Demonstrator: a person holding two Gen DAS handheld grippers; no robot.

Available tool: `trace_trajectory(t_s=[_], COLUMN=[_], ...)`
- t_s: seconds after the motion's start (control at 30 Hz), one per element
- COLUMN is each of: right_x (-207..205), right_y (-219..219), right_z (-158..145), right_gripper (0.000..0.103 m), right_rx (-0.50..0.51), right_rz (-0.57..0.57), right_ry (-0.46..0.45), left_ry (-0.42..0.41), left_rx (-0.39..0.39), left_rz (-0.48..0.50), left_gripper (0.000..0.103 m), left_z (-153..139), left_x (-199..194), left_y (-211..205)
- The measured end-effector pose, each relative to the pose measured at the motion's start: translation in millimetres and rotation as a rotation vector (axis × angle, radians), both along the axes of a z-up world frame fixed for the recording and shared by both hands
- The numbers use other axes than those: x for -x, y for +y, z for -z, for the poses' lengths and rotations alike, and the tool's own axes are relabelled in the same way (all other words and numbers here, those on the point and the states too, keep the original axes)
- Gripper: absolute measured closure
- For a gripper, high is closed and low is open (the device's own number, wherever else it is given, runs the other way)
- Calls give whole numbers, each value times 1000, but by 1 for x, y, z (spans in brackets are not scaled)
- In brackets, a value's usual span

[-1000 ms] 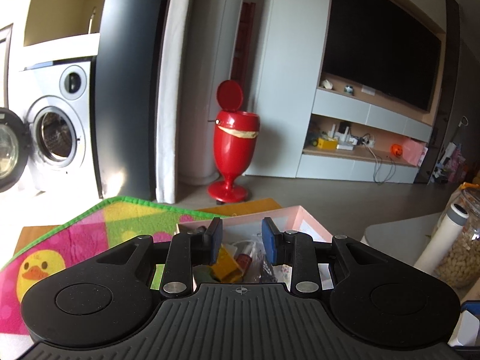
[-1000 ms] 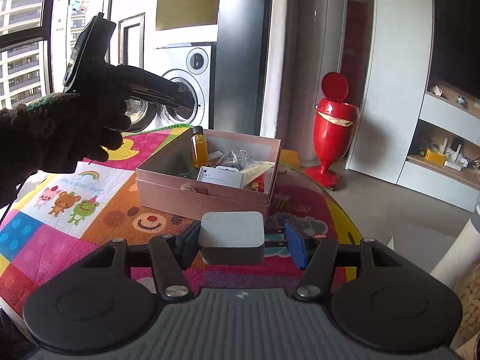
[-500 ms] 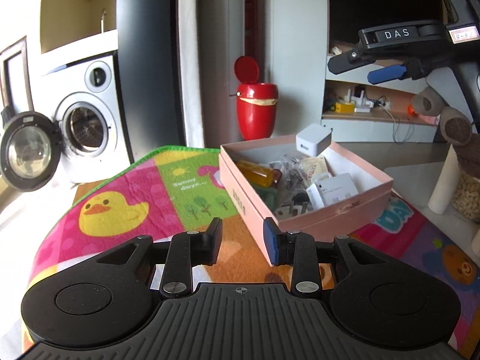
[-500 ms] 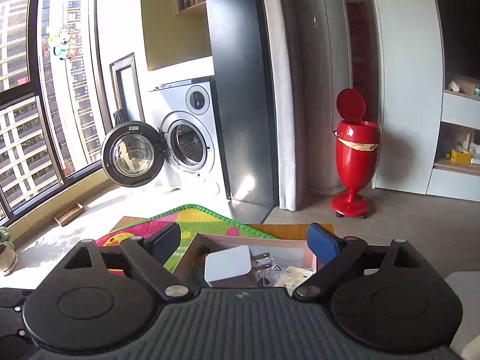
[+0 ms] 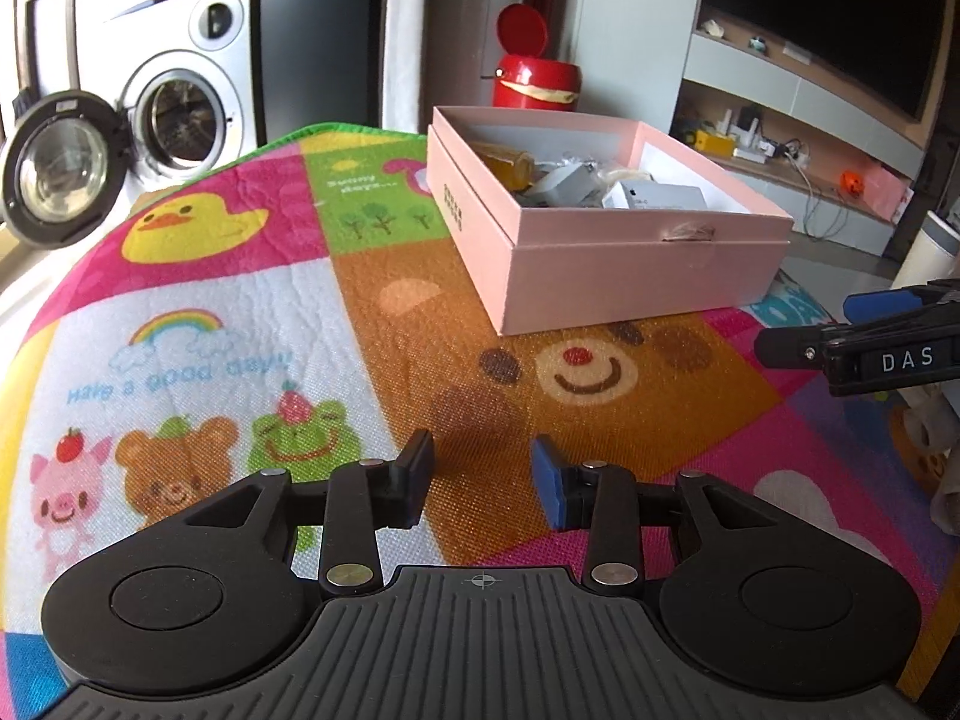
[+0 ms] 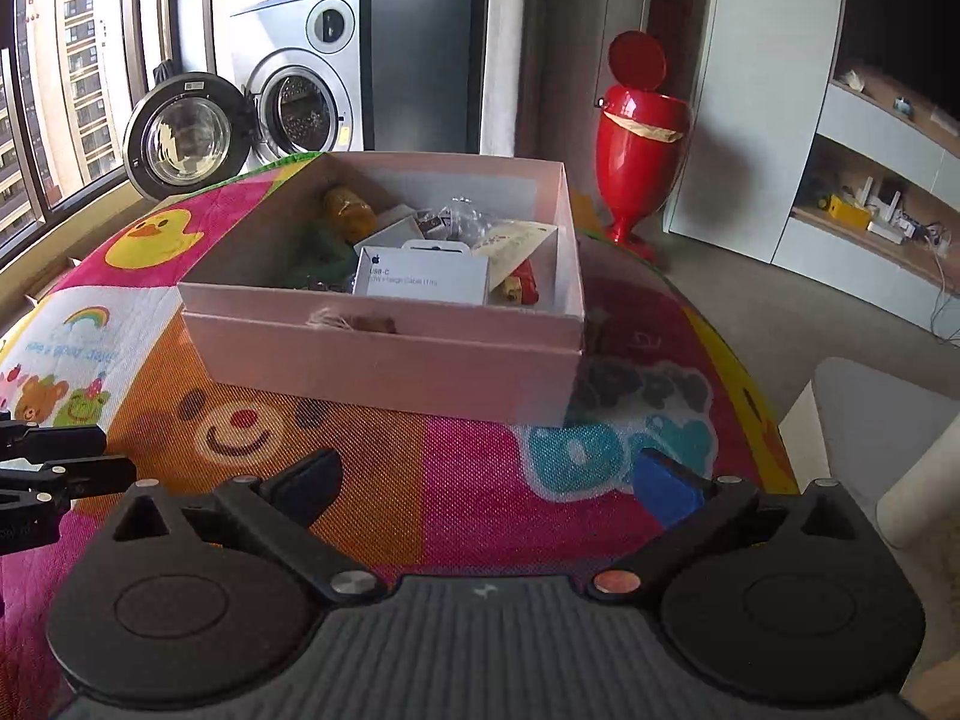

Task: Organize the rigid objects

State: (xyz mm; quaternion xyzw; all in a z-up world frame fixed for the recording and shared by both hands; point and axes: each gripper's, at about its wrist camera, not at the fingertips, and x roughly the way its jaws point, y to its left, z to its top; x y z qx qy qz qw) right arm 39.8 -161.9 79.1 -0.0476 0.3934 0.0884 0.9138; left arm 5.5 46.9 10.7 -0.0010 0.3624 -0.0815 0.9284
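Box point(image 6: 390, 360) on mat point(image 6: 468, 480), bin point(image 6: 639, 138) behind

Right claw point(image 6: 487, 483) wide open, empty, near pink box point(image 6: 384, 360) on mat point(image 6: 468, 480).

surface: cartoon play mat point(image 5: 252, 324) | on it: pink box point(image 5: 606, 264), filled

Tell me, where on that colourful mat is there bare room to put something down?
The mat lies bare left of the pink box, over the duck and rainbow panels, and in front of it around the bear face, between the box and both open grippers. Inside the box it is crowded with small items.
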Motion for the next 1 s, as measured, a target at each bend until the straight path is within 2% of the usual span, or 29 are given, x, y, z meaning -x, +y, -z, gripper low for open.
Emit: trace_trajectory(t_s=[0.07,0.13,0.17,0.33,0.5,0.67,1.0], right_x=[-5,-8,-7,-8,2,3,7], right_y=[1,4,4,-2,-2,-2,-3], right_z=[10,18,20,24,28,29,31], right_gripper=[0,0,0,0,0,0,0], right_rx=[-7,5,-2,-41,-40,-45,-51], right_rz=[4,3,8,39,51,63,64], right_ry=[38,67,45,24,-53,-89,-106], left_ry=[-1,-15,-27,-103,-98,-96,-96], left_rx=[-3,4,1,-62,-54,-57,-64], left_rz=[-8,-22,-29,-75,-101,-110,-131], left_gripper=[45,36,32,32,31,31,28], left_z=[1,4,5,12,11,11,12], left_x=[-2,-4,-5,-6,-12,-14,-18], left_y=[-11,-19,-24,-41,-42,-43,-48])
